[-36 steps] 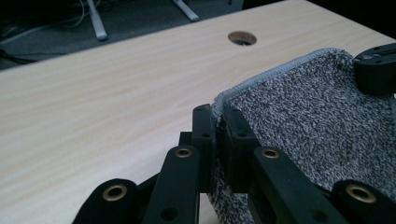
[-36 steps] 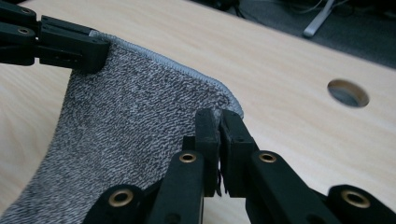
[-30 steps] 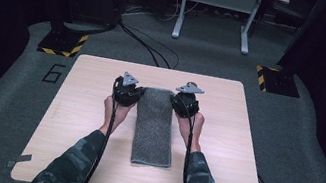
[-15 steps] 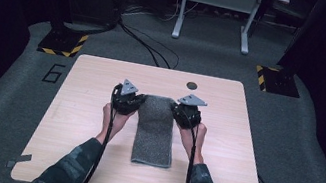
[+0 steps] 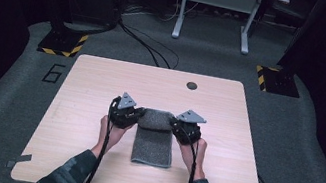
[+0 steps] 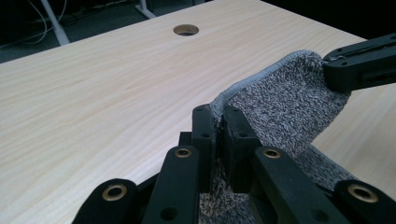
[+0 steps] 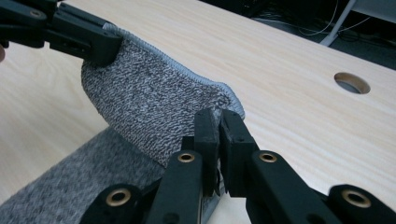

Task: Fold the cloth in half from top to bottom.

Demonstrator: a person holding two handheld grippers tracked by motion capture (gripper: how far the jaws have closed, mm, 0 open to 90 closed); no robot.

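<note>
A grey knitted towel [image 5: 154, 141] lies lengthwise in the middle of the wooden table [image 5: 80, 87]. Its far end is lifted and curled back toward the person. My left gripper [image 5: 132, 115] is shut on the far left corner of the towel [image 6: 280, 102], with the hemmed edge pinched between the jaws [image 6: 218, 126]. My right gripper [image 5: 178, 123] is shut on the far right corner [image 7: 159, 102], its jaws pressed together on the cloth [image 7: 218, 135]. Each gripper view also shows the other gripper's black jaws holding the opposite corner. The near part of the towel rests flat on the table.
A round cable hole [image 5: 192, 85] sits in the table near its far edge. Beyond the table are a grey carpet, a metal stand's legs [image 5: 213, 24], black cables and two yellow-black striped bases [image 5: 63, 43]. Bare tabletop lies on both sides of the towel.
Both grippers have moved toward the person with the towel's far corners, so the far end now folds back over the rest. The cable hole has come into view.
</note>
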